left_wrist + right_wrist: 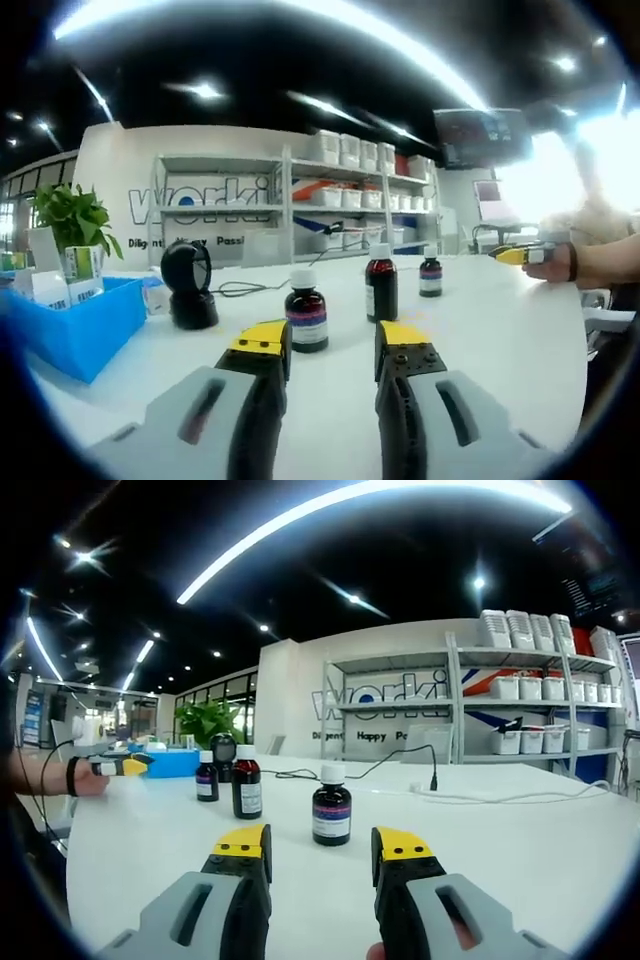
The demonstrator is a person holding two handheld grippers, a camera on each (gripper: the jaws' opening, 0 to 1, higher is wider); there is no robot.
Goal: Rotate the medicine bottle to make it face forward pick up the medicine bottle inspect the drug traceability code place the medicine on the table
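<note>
Three dark medicine bottles with white caps stand on the white table (500,330). In the left gripper view, a short bottle (306,312) stands just beyond my open left gripper (333,345). A taller bottle (380,283) and a small one (430,275) stand farther back. My right gripper (525,255) shows at the far right, held in a hand. In the right gripper view, a short bottle (331,808) stands ahead of my open right gripper (320,845), with two more bottles (246,782) (207,777) to its left. Neither gripper has anything between its jaws.
A black scanner on a stand (188,285) and a blue bin (70,325) holding boxes sit at the left, with a plant (70,215) behind. A cable (480,790) runs across the table's right side. Shelves (520,700) with white bins line the back wall.
</note>
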